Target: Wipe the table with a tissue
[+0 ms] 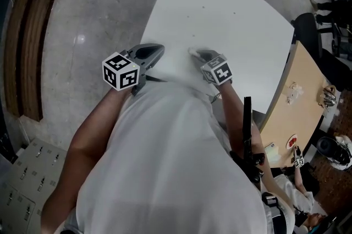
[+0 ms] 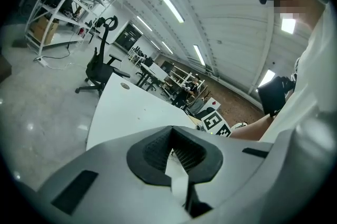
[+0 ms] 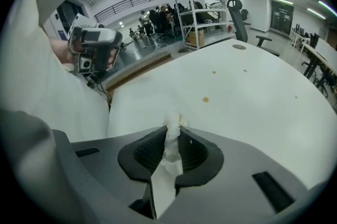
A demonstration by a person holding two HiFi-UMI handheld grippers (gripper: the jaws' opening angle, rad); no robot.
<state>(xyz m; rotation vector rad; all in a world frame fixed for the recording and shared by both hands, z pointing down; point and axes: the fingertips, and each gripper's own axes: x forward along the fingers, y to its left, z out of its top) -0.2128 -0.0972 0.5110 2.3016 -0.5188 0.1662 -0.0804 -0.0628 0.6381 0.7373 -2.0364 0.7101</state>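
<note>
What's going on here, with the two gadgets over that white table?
A person is holding a handheld gripper in each hand at the near edge of a white table. The right gripper is clamped on a crumpled tissue, which pokes out past its tips and points towards the tabletop. The left gripper has its jaws together, with nothing sticking out of them. A small brown spot lies on the table ahead of the tissue, not yet wiped.
</note>
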